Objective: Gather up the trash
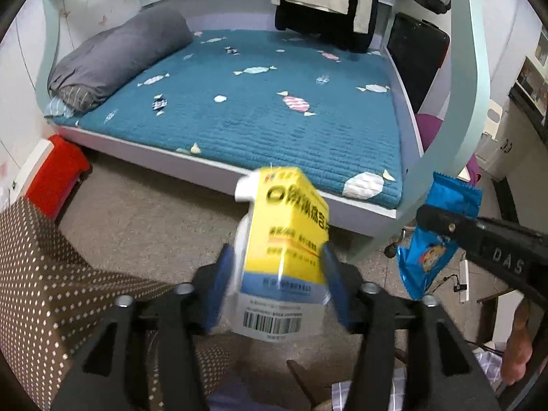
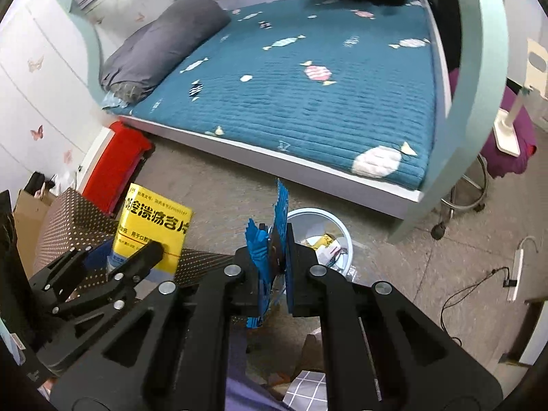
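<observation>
- The left wrist view looks forward along the left tool (image 1: 279, 274), held above the floor (image 1: 144, 205), facing the bed (image 1: 260, 109) from near.
- The right wrist view looks the same way along the right tool (image 2: 274, 267), tilted more downward and set just to the right.
- Both views share the bed, the grey bedding roll (image 1: 116, 61) (image 2: 161, 41), the red box (image 1: 56, 178) (image 2: 116, 167) and each other's tool.

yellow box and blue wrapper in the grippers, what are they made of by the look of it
Yellow box: looks like printed cardboard with a slight sheen; flat faces, crisp folded edges, printed text and a barcode label.
Blue wrapper: seems thin glossy plastic film; serrated end seal, crinkles, and it flattens between the right gripper pads.
The left gripper grips the box with no visible denting.
</observation>
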Demonstrator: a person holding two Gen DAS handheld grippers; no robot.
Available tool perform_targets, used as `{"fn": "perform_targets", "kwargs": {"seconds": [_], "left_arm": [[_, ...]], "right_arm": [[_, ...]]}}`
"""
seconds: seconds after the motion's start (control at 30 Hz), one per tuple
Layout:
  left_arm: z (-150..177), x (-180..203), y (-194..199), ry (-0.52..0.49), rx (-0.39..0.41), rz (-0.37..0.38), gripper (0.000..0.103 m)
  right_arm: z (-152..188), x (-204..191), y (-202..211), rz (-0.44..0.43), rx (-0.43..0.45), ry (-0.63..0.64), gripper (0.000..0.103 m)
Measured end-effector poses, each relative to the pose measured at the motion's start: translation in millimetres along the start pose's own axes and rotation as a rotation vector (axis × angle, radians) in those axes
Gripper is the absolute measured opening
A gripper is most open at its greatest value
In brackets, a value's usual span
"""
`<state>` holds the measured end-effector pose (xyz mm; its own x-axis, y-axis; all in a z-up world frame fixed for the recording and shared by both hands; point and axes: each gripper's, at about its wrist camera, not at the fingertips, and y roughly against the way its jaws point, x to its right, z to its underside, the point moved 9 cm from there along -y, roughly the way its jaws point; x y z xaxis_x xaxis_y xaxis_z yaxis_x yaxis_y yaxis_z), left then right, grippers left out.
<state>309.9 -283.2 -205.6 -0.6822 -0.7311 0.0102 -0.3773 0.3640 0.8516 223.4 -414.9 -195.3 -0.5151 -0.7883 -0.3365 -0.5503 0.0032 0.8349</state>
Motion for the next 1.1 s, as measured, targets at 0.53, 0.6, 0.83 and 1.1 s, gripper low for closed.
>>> {"fn": "perform_targets", "kwargs": {"seconds": [0.53,0.6,0.83,1.1], "left_arm": [[11,-31,3,0.058,-0.011,-0.049,0.075],[11,-35,6,0.065,-0.007,-0.052,0.075],[16,-37,13,0.07,-0.001,-0.062,0.075],[32,-35,31,0.092,0.017,-0.064,0.077]], "right_arm": [[-13,-25,-20,0.031,0.002,0.098,0.017],[-15,-23,-19,0.045,0.007,0.081,0.075],[-6,-24,-16,0.059,0.015,0.115,0.086],[12,-26,7,0.064,0.034,0.151,0.086]]}}
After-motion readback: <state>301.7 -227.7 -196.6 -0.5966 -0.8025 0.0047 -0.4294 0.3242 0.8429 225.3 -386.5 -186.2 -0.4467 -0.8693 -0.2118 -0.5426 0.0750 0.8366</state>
